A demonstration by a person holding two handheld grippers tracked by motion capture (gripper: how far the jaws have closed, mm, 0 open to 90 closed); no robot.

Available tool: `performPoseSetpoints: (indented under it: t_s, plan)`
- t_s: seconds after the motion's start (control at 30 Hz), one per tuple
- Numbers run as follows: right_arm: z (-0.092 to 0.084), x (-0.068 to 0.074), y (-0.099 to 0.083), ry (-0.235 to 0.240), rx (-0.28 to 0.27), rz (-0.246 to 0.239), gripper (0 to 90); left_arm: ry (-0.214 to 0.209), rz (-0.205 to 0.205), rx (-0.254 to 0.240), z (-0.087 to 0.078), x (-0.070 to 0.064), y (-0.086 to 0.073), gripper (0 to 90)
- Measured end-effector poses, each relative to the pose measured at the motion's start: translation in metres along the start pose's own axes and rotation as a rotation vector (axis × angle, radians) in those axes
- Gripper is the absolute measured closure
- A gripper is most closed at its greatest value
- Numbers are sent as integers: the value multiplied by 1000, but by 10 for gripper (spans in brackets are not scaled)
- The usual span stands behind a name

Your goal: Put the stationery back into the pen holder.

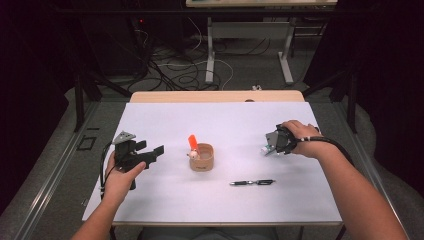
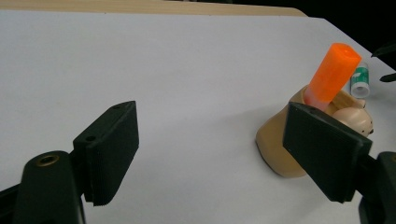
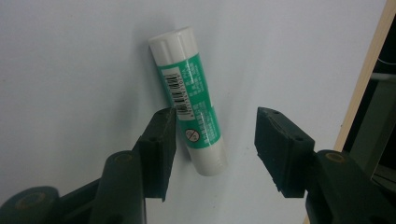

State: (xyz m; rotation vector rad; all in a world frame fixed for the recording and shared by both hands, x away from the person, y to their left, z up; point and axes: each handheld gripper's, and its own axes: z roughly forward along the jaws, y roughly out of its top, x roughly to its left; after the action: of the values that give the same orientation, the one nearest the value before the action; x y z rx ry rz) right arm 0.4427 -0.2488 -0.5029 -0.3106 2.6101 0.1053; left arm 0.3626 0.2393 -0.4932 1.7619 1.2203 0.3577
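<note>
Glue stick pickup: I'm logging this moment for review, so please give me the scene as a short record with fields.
surface: white table
glue stick: green and white, lying flat on the table between the right gripper's jaws, one jaw beside it, the other apart
right gripper state: open, no grip yet
left gripper: open, holding nothing
cup: tan, mid-table, with an orange marker leaning in it
pen: black, lying near the cup

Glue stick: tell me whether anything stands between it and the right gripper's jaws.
Nothing visible does. The glue stick lies flat on the white table between the open jaws of the right gripper, nearer one of them, with a gap to the other.
</note>
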Motion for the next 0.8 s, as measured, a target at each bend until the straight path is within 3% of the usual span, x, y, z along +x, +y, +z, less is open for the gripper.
performPoseSetpoints:
  t_s: [0.03,0.07,0.1,0.17,0.2,0.37,0.4,0.53,0.63,0.8]
  plan:
    - [1,2,0,5,4,13,490,0,0,1,0,0,0,190]
    - [6,5,-3,-59,-62,18,491,1,1,2,0,0,0,189]
    - [8,5,-3,-51,-61,17,491,2,1,3,0,0,0,190]
    - [5,2,-2,8,20,-17,491,-1,-1,5,1,1,0,189]
    - [5,3,-2,16,37,-5,492,2,-1,5,1,1,0,189]
    - [11,3,-4,3,30,-14,495,2,-3,6,1,2,-1,190]
    - [16,5,-6,-43,-24,-14,495,3,-3,7,1,2,-1,190]
    - [15,2,-5,23,54,-24,495,12,-5,-8,2,2,-1,190]
    - [20,3,-7,19,33,-20,496,9,-1,-7,3,1,-2,190]
    - [26,4,-9,29,47,-22,495,11,1,0,3,1,-2,190]
